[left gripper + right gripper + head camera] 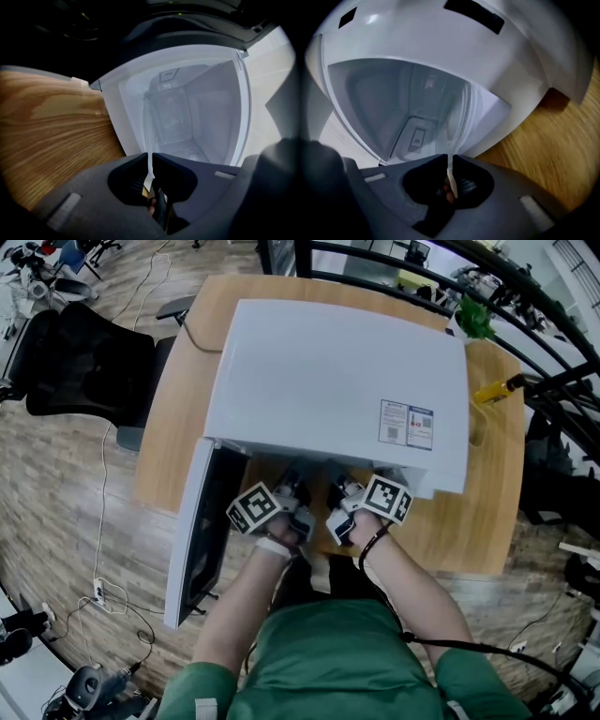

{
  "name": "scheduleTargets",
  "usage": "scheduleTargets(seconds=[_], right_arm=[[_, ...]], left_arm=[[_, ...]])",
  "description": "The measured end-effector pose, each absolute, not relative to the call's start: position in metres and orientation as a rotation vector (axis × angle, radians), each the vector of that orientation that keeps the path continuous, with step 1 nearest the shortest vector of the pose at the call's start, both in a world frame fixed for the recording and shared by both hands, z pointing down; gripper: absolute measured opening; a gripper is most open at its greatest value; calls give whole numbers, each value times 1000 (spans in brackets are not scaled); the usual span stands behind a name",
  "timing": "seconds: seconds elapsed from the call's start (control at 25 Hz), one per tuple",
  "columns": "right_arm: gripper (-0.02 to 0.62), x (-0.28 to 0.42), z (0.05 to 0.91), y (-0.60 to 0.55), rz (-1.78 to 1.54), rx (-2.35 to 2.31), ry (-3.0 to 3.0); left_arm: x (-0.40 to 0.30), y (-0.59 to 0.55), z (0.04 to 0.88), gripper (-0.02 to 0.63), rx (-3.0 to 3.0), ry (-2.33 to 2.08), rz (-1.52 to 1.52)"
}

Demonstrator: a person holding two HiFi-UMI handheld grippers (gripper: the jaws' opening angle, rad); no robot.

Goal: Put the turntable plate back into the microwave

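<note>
At the far left of the head view a black office chair stands on the wooden floor beside the wooden surface. A white microwave covers most of that surface, and its door is swung wide open to the left, past the surface's near edge.

Just right of the door, the left claw reaches into the mouth of the microwave. In the left gripper view the left claw is closed tight on the thin clear rim of the turntable plate, with the glass pinched between the two pads. From there the plate runs forward into the pale cavity, seen almost edge-on. The head view does not show the plate clearly, since the microwave's top hides it.

Close beside it, the right claw also points into the opening. In the right gripper view the right claw is clamped on the plate's rim in the same way, and the glass curves ahead into the cavity.

Further right, a printed label sits on the microwave's top. A yellow tool lies on the surface at the right edge, with something green behind it.
</note>
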State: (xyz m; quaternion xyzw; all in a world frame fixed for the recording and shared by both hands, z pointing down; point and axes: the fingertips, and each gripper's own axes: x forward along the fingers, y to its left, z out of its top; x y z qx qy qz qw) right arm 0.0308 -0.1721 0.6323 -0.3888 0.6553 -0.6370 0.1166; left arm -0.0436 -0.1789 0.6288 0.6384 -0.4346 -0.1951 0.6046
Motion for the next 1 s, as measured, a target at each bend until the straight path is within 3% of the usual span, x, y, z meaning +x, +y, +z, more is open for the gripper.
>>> scheduleTargets(seconds=[0.6, 1.0], right_arm=[[58, 24, 604, -145, -1779, -1107, 2082], [31, 41, 568, -116, -1593, -1167, 2332]], left_arm=[[-34, -149, 611, 38, 1631, -1006, -314], [-37, -111, 576, 38, 1805, -1038, -181]])
